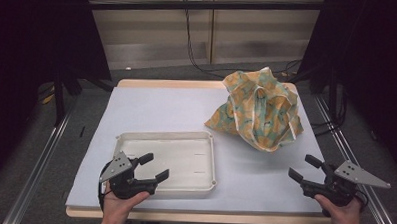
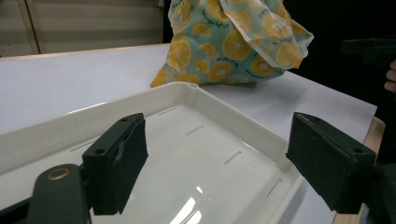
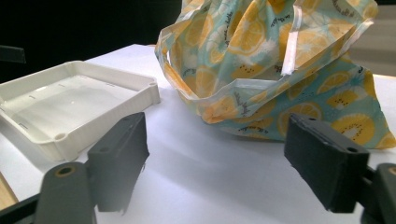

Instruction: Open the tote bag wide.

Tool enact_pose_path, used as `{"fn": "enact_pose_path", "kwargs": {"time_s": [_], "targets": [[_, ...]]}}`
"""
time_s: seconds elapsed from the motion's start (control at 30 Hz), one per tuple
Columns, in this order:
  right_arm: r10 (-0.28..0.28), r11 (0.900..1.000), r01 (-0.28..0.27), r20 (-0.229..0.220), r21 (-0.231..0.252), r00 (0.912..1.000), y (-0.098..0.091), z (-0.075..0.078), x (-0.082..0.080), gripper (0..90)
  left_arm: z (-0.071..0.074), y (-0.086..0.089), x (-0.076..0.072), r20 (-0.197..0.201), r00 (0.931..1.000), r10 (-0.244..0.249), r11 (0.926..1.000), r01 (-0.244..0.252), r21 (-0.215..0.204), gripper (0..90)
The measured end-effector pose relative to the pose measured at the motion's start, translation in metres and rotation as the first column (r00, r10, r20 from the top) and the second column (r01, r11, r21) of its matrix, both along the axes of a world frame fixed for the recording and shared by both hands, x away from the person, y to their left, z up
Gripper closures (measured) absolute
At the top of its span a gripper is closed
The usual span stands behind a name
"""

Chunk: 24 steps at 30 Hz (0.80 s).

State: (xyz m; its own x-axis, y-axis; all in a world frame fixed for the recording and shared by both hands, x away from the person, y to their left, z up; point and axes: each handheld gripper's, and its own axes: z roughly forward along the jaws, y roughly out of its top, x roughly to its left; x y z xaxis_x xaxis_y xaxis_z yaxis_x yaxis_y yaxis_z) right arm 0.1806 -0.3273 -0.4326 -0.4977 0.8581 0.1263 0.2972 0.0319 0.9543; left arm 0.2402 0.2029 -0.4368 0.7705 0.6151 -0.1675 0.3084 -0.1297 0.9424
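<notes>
On white-covered surface (image 1: 151,110): white tray (image 1: 205,142) at near left, empty; citrus-print fabric bag (image 1: 259,109) slumped at far right, well apart from tray. Left tongs (image 1: 152,168) wide open over tray's near edge, gripping nothing. Right tongs (image 1: 304,168) wide open at near right, aimed toward bag, holding nothing, clear of it.

Small dark print on fruit-patterned bag (image 3: 261,60), too small to read
</notes>
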Motion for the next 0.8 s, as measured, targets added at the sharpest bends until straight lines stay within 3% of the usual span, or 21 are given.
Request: {"fn": "enact_pose_path", "kwargs": {"time_s": [0.1,0.27,0.43,0.67,0.73,0.77,0.8], "targets": [[0.016,0.9999,-0.016,-0.026,0.001,0.9995,-0.001,-0.001,0.001,23.7,0.001,-0.002,-0.001,0.008,0.9999,-0.009,0.9998,0.009,0.019,22.8],[0.046,0.9989,-0.046,-0.023,0.010,0.9987,-0.002,0.004,0.001,30.4,0.002,-0.004,-0.003,0.011,0.9995,-0.031,0.9989,0.030,0.036,28.8],[0.074,0.9971,-0.073,-0.011,0.018,0.9972,-0.004,0.010,0.006,39.5,0.004,-0.005,0.001,0.000,0.9991,-0.042,0.9989,0.042,0.019,34.8],[0.153,0.9880,-0.153,0.010,-0.020,0.9881,0.004,0.024,0.030,48.1,0.008,-0.015,0.010,-0.013,0.9969,-0.078,0.9962,0.078,0.040,45.4],[0.164,0.9862,-0.164,0.012,-0.026,0.9864,0.006,0.027,0.036,50.3,0.011,-0.020,0.013,-0.011,0.9946,-0.103,0.9938,0.103,0.041,47.5],[0.166,0.9855,-0.165,0.013,-0.037,0.9860,0.006,0.030,0.038,50.8,0.013,-0.022,0.013,-0.012,0.9951,-0.098,0.9932,0.099,0.062,49.4],[0.166,0.9855,-0.165,0.018,-0.041,0.9860,0.006,0.032,0.041,51.1,0.013,-0.025,0.015,-0.013,0.9934,-0.114,0.9923,0.114,0.049,50.3]]}}
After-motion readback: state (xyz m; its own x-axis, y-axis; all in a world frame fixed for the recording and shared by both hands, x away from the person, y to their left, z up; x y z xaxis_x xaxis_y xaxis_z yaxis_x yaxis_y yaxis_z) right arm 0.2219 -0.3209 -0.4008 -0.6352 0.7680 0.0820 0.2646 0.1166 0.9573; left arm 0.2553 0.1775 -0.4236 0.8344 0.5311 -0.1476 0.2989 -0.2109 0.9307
